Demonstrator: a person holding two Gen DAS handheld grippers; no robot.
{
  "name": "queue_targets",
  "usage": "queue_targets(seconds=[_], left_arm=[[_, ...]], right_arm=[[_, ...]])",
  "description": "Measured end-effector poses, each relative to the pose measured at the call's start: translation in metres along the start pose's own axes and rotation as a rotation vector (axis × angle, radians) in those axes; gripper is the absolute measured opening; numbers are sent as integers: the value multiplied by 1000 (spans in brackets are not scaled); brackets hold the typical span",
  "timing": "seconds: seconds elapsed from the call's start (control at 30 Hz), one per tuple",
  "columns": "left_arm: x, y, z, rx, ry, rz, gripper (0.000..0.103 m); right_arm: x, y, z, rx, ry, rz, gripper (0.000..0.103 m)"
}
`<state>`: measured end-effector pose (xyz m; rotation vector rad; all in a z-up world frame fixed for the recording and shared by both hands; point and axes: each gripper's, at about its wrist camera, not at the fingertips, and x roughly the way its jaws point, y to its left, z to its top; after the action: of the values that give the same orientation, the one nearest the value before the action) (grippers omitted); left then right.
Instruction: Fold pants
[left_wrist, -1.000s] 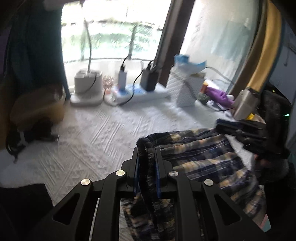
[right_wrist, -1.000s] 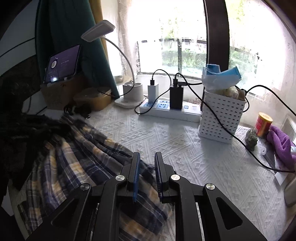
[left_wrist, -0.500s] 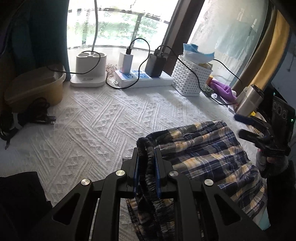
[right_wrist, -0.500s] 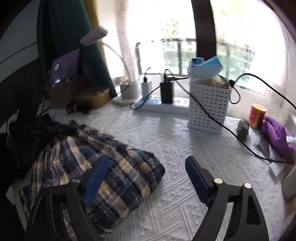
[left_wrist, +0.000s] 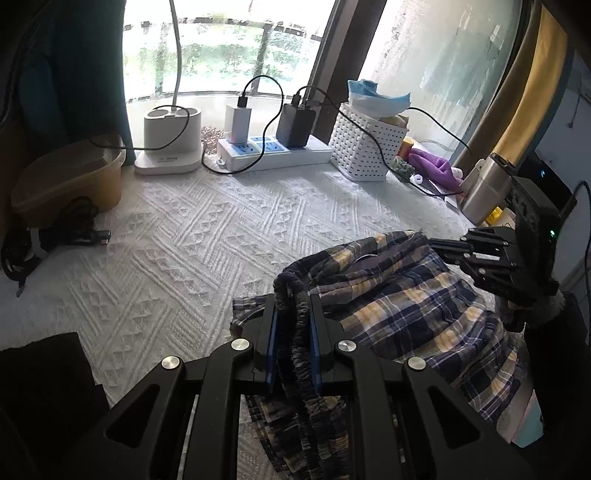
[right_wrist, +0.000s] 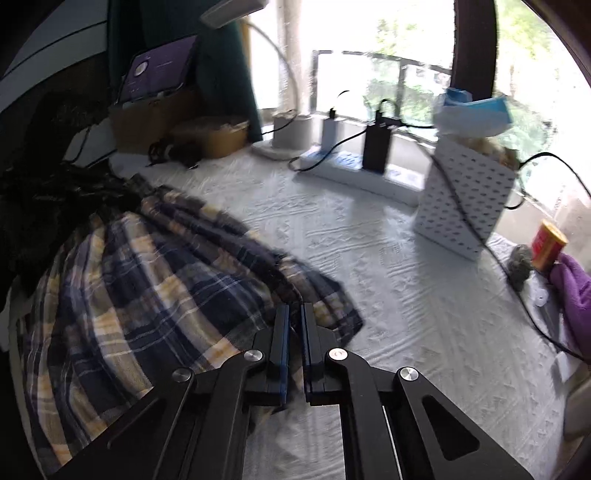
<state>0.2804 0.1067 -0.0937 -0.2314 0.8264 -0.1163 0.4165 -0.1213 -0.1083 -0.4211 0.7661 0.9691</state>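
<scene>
Both grippers pinching the plaid pants at two spots, set up for a fold.

Going left to right: left gripper (left_wrist: 291, 325) has its jaws nearly closed, clamped on the bunched elastic waistband (left_wrist: 291, 295), lifting that end off the white textured cloth (left_wrist: 184, 240), probably to anchor one corner. Pants (left_wrist: 406, 302) lie crumpled at the near right of the table, partly hanging over the near edge. Right gripper (right_wrist: 293, 325) has just snapped closed, jaws all but touching, with a thin fold of plaid fabric caught between them at the pants' far right edge, likely the second corner for spreading it flat. Power strip (left_wrist: 273, 151) and white basket (left_wrist: 365, 147) sit far back, well clear of the pants.
</scene>
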Motion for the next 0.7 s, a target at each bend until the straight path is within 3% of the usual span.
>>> queue_targets(seconds=[0.37, 0.53, 0.6, 0.63, 0.67, 0.7], left_arm=[[23, 12, 1, -44, 46, 18, 13], [28, 19, -5, -68, 50, 35, 19], [27, 22, -5, -88, 47, 45, 29], [24, 25, -5, -106, 41, 61, 32], [21, 27, -4, -120, 34, 65, 33], [17, 29, -4, -136, 26, 66, 33]], right_arm=[[28, -15, 11, 75, 9, -51, 5], [37, -17, 15, 108, 37, -92, 5], [37, -18, 15, 122, 37, -94, 7], [36, -19, 15, 128, 36, -101, 11], [34, -20, 15, 136, 32, -125, 27], [29, -22, 15, 152, 23, -162, 49]])
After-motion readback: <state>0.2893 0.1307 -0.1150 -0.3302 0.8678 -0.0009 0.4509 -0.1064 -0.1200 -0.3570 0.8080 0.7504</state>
